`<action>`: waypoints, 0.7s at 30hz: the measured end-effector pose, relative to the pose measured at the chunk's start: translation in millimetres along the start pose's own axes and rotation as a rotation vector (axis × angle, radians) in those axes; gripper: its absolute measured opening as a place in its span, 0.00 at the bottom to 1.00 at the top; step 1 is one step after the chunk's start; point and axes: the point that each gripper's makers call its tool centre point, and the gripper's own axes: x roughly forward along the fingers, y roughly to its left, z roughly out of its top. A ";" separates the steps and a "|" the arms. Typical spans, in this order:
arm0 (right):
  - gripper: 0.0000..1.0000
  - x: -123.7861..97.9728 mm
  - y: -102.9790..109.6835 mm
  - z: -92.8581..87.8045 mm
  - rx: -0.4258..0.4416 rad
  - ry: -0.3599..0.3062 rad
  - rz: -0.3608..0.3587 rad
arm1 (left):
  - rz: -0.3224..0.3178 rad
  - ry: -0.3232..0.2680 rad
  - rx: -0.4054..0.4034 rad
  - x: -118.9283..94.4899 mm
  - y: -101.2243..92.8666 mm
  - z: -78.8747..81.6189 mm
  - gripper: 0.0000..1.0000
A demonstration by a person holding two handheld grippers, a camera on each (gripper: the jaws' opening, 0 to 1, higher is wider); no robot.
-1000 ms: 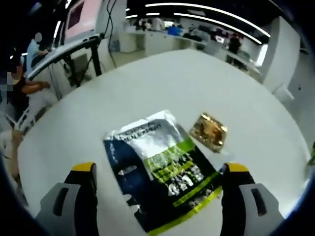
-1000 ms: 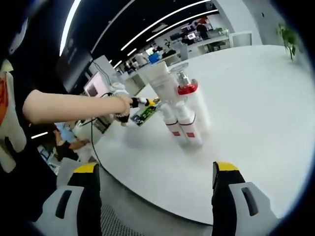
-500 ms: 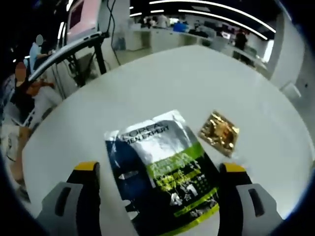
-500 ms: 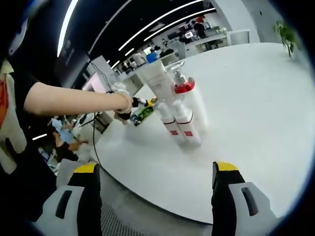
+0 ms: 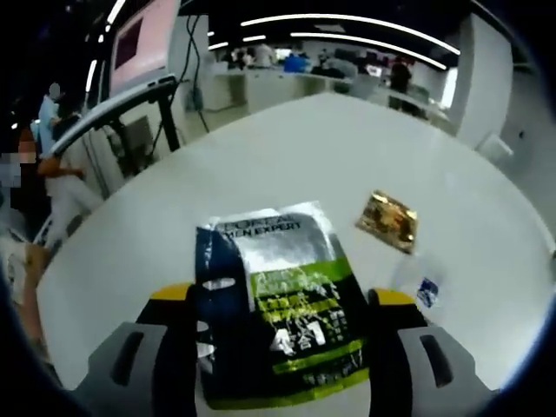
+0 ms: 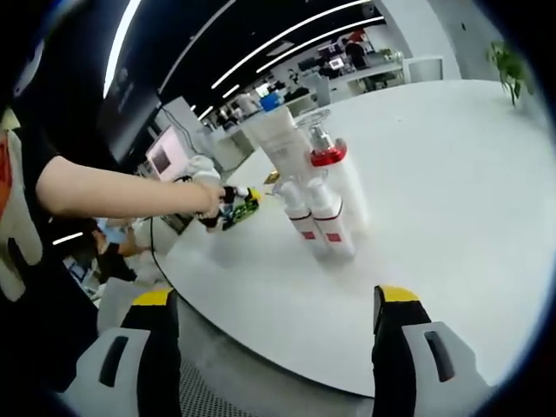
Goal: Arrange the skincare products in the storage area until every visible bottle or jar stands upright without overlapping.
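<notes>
Two yellow-tipped jaws of the left gripper (image 5: 280, 300) stand apart on either side of a flat sachet (image 5: 276, 300) on the white table (image 5: 287, 148), not yet pinching it. It looks light, limp and slick; its near edge seems the best hold. Its long axis runs away from the jaws. Beyond the sachet lies a gold packet (image 5: 388, 220). The right gripper (image 6: 269, 300) hangs open and empty before upright white bottles (image 6: 320, 201), well apart from the sachet.
</notes>
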 end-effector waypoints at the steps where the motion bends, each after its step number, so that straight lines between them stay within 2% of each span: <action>1: 0.92 0.0 0.2 0.1 -0.002 0.000 0.000 | -0.009 -0.004 0.013 -2.5 1.7 -1.4 0.73; 4: 0.91 -0.1 0.3 0.6 -0.002 -0.003 -0.001 | -0.043 -0.032 0.025 1.8 0.7 3.6 0.70; 5: 0.91 -0.2 0.4 0.8 -0.003 -0.003 -0.001 | -0.060 -0.057 0.016 -4.1 2.2 4.5 0.63; 6: 0.91 -0.2 0.2 0.9 -0.005 -0.004 -0.002 | -0.040 -0.039 0.027 -7.4 9.8 1.3 0.46; 7: 0.91 -0.2 0.3 1.0 -0.006 -0.005 -0.002 | -0.090 -0.084 -0.021 -6.0 1.3 4.9 0.34; 8: 0.91 0.0 0.9 1.1 -0.008 -0.004 0.000 | -0.093 -0.011 0.054 -11.1 8.7 -9.3 0.27; 9: 0.91 0.0 1.3 1.1 -0.010 -0.004 0.002 | -0.110 -0.071 0.016 -11.6 7.1 -1.8 0.23; 11: 0.90 0.1 1.8 1.1 -0.015 -0.003 0.002 | -0.119 -0.070 0.053 -13.6 9.0 -2.4 0.19; 15: 0.90 0.3 2.7 1.3 -0.020 -0.003 0.006 | -0.134 -0.067 0.064 -17.5 13.9 -7.3 0.07; 17: 0.90 0.2 2.7 1.0 -0.024 -0.002 0.007 | -0.135 -0.067 0.100 -20.1 13.6 -8.3 0.04; 21: 0.90 0.2 2.7 0.5 -0.027 0.001 0.008 | -0.138 -0.064 0.115 -21.9 12.8 -8.6 0.02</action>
